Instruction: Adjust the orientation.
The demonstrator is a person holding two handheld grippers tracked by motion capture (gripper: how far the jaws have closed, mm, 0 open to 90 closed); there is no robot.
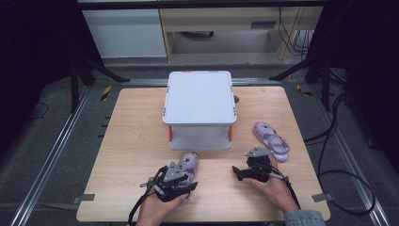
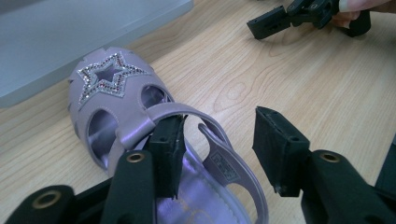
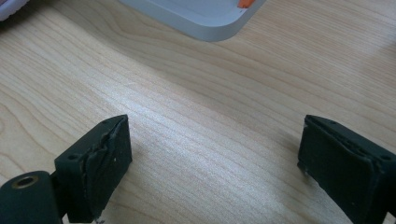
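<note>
Left claw [image 2: 219, 154] stands half open over the heel end of a lilac sandal [image 2: 140, 130]: one pad sits inside the shoe, against the ankle strap, while the other hangs clear over bare wood, so nothing is pinched between them. I judge the shoe to be set down rather than held, since its sole lies flat on the tabletop [image 2: 289, 84] and the pads do not press on it. Its toe, just ahead of the claw, touches or nearly touches the base of the grey box [image 1: 199, 110]; I cannot tell which.

Right claw [image 3: 215, 172] is wide open with only wood grain between its pads, and a corner of the box lies beyond it. From above, that claw [image 1: 237, 172] rests on the tabletop, level with the left one [image 1: 181, 186].

Beyond and outboard of the right claw lies the second sandal [image 1: 272, 141], well apart from the first and turned at an angle. As I read it, one shoe is placed before the box and the other is not yet fetched, so about half the job remains.

The near sandal is glossy lilac, with oval cut-outs, a star outlined in small stones on the toe, and a slim strap with a label.
</note>
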